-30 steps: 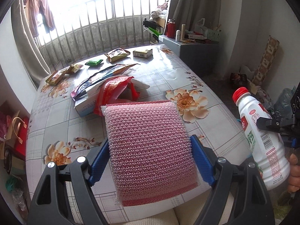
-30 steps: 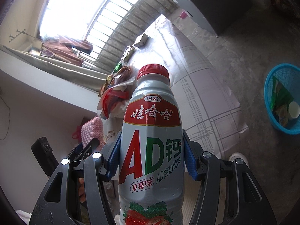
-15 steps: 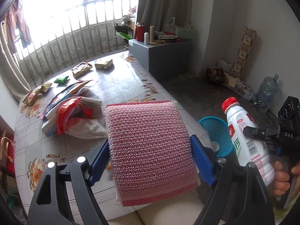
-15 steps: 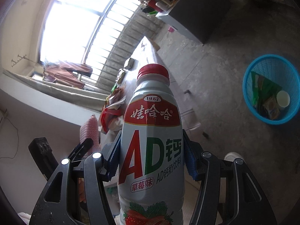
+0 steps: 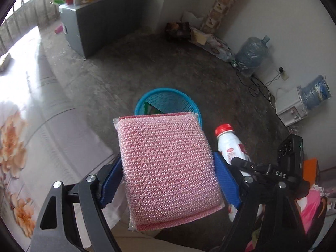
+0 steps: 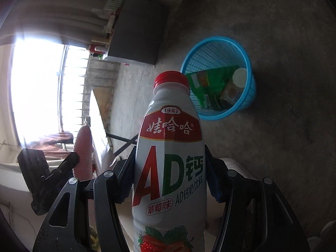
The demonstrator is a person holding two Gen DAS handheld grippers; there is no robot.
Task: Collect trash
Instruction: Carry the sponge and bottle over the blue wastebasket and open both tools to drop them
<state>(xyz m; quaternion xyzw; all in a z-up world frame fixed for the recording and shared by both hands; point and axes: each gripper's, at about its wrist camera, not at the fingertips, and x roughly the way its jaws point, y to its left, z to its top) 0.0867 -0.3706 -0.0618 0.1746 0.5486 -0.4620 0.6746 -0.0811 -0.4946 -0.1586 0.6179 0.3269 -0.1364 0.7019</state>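
left tongs [image 5: 168,180] clamped on soft, light pink sponge [image 5: 168,168] across its sides | right tongs [image 6: 170,180] clamped mid-body on smooth, likely slippery bottle [image 6: 170,168] | blue basket [image 6: 248,63] ahead

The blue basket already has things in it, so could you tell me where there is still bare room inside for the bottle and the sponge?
In the blue basket, the far mesh wall and the floor beneath it are bare. The near half is crowded: a green packet, a white lid and a small wrapper. The bottle and sponge would fit best there.
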